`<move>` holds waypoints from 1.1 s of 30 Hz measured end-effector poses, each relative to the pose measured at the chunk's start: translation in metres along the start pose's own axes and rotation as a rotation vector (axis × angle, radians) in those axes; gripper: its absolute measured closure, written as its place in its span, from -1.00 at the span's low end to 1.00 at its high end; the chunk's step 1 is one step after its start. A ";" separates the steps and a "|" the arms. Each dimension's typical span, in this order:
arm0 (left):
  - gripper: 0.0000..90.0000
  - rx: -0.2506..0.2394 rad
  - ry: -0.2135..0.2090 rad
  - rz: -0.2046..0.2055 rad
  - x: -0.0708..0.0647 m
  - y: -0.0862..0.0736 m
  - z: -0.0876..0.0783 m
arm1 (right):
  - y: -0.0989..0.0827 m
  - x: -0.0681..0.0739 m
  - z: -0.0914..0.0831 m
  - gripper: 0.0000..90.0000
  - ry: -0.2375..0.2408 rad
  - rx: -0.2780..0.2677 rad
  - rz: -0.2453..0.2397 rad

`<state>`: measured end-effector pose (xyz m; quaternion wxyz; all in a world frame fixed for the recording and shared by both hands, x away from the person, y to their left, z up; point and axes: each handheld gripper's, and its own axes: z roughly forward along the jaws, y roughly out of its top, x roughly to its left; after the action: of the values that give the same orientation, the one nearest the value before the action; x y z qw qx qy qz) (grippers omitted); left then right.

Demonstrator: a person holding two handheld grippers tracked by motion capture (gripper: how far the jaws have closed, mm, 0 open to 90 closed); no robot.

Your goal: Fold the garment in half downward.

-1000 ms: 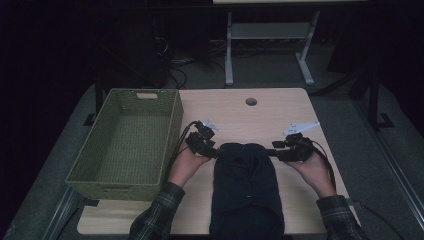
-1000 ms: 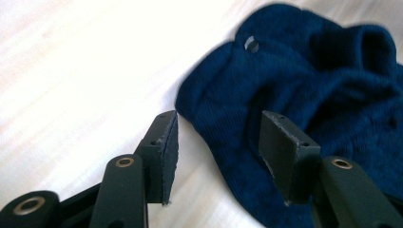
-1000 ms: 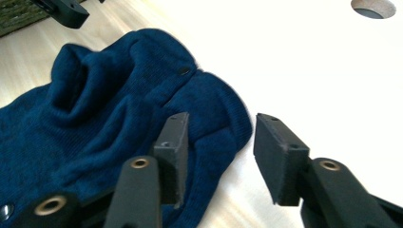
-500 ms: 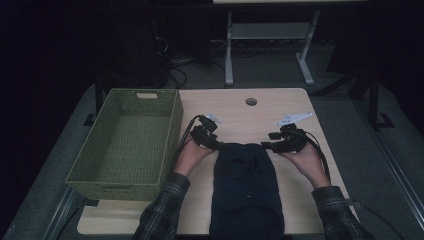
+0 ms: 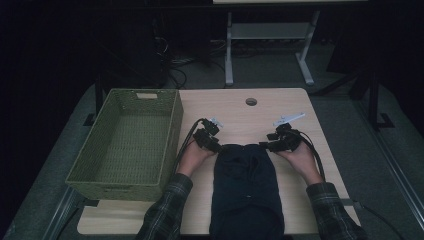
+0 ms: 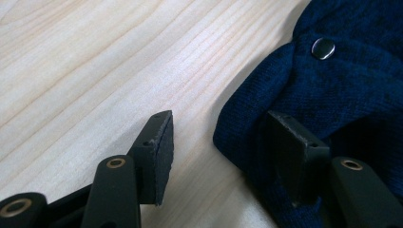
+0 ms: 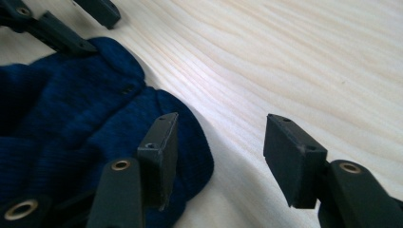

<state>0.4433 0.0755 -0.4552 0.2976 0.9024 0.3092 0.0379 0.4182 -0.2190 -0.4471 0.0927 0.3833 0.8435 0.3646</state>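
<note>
A dark blue knit garment [image 5: 247,185] lies folded lengthwise on the wooden table [image 5: 250,115], running from mid-table to the near edge. My left gripper [image 5: 218,147] is at its far left corner, jaws open. In the left gripper view [image 6: 221,128] one jaw rests over the knit [image 6: 332,95] near a metal snap [image 6: 323,48], the other over bare wood. My right gripper [image 5: 264,146] is at the far right corner. Its jaws [image 7: 221,128] have just opened wider and stand open, one over the cloth [image 7: 71,118], one over wood. Neither pad presses the fabric.
A green woven basket [image 5: 170,135] stands empty along the table's left side, close to my left hand. A round cable hole [image 5: 251,101] sits near the table's far edge. Bare wood stretches between it and the garment. A white desk frame [image 5: 265,30] stands on the floor beyond.
Both grippers have closed in on the garment's far corners and sunk toward the table. The right one has shifted left. The garment has not moved.
</note>
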 end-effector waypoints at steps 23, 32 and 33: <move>0.62 -0.112 -0.077 -0.022 -0.001 -0.014 0.002 | -0.016 0.005 0.015 0.58 0.027 0.039 0.027; 0.79 -0.084 -0.059 -0.074 -0.004 -0.012 0.001 | -0.017 0.012 0.015 0.92 0.023 0.022 -0.014; 0.80 -0.081 -0.054 -0.081 -0.005 -0.012 0.000 | -0.017 0.013 0.015 0.92 0.019 0.024 -0.015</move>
<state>0.4331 0.0798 -0.4616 0.3434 0.8771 0.3355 0.0139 0.4064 -0.2089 -0.4679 0.0826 0.3745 0.8516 0.3574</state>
